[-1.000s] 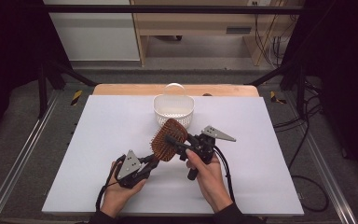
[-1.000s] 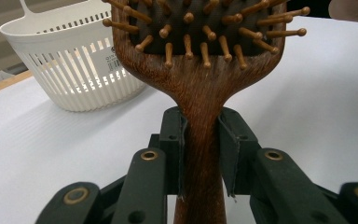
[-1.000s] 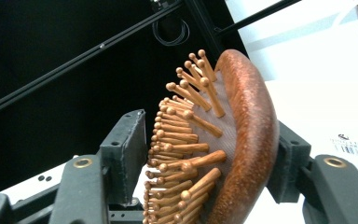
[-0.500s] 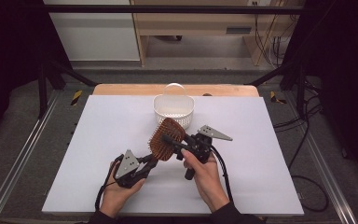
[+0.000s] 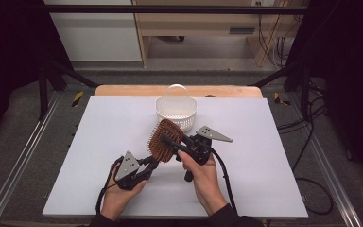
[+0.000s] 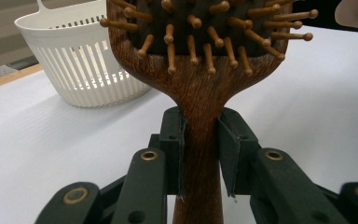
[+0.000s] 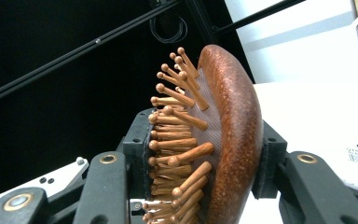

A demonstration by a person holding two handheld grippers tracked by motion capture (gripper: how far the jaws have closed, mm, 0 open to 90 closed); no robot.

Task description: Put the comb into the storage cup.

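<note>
A brown wooden hairbrush (image 5: pixel 163 140) with peg bristles is held tilted above the white table. My left gripper (image 5: pixel 152 163) is shut on its handle (image 6: pixel 200 140), pads pressing both sides. My right gripper (image 5: pixel 168 142) reaches in from the right across the brush head (image 7: pixel 233 130). Its jaws have just been closing. One pad now meets the bristle tips (image 7: pixel 168 140) and the other the rounded wooden back. A hand holds each gripper at the table's near edge.
A white slatted plastic basket (image 5: pixel 160 106) stands just behind the brush, near the table's far edge; it also appears up close in the left gripper view (image 6: pixel 88 70). The white tabletop (image 5: pixel 264 156) stretches left and right. Dark frame rails flank it.
The right gripper's jaws have narrowed around the brush head. The brush head has shifted slightly left. The left gripper keeps its hold on the handle.
</note>
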